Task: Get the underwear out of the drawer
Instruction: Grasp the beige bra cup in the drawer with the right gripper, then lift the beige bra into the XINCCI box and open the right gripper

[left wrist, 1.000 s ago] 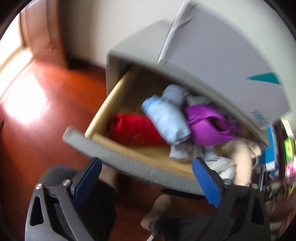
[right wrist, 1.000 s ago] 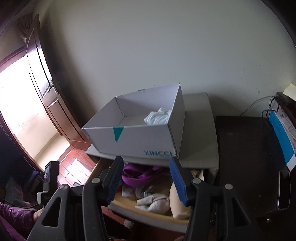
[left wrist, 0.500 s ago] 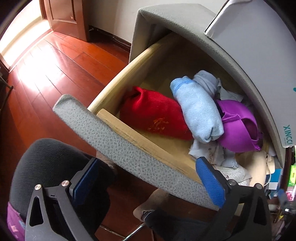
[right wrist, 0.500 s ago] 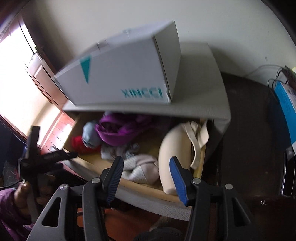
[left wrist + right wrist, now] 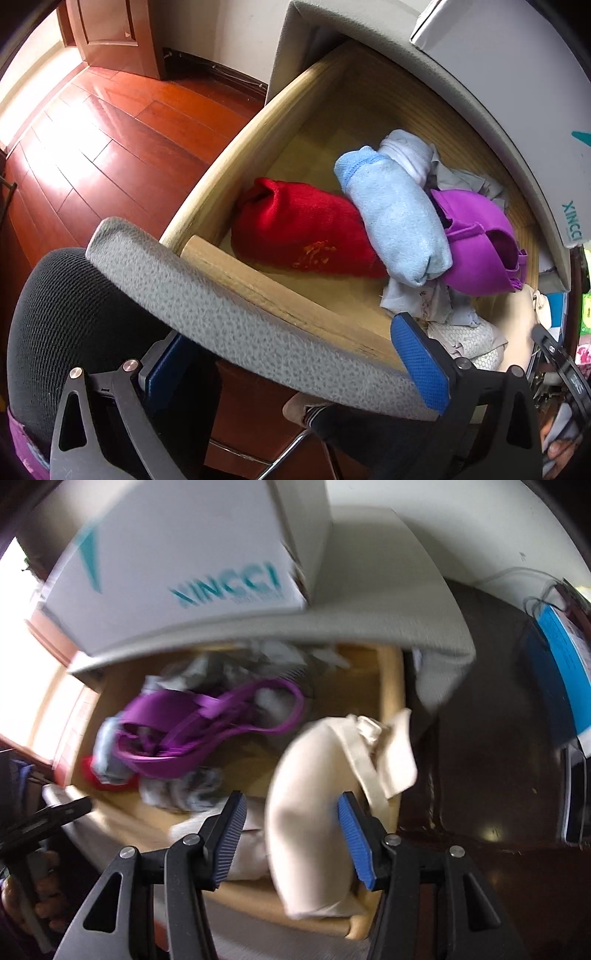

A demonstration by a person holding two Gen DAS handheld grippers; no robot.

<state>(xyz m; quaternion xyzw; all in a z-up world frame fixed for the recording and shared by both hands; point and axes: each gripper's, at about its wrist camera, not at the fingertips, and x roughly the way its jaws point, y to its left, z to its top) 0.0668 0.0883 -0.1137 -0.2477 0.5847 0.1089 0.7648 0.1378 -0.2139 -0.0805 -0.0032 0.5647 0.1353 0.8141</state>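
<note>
My right gripper [image 5: 291,834] spread around one beige bra [image 5: 310,812] in the drawer [image 5: 391,686], one purple bra [image 5: 166,753] beyond-left, my left gripper [image 5: 295,365] spread astride the drawer front [image 5: 229,317], one white box [image 5: 177,561] above.

Drawer [image 5: 207,206] pulled open, wooden inside, grey front. In it: red bundle [image 5: 303,229] near front left corner, light-blue roll [image 5: 399,218] lying against it, purple bra [image 5: 480,236] beyond, cream bra [image 5: 314,812] at the right end.

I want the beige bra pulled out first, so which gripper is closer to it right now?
Right. The right gripper has its open fingers on either side of the beige bra; the left gripper sits at the drawer front, farther left.
</note>
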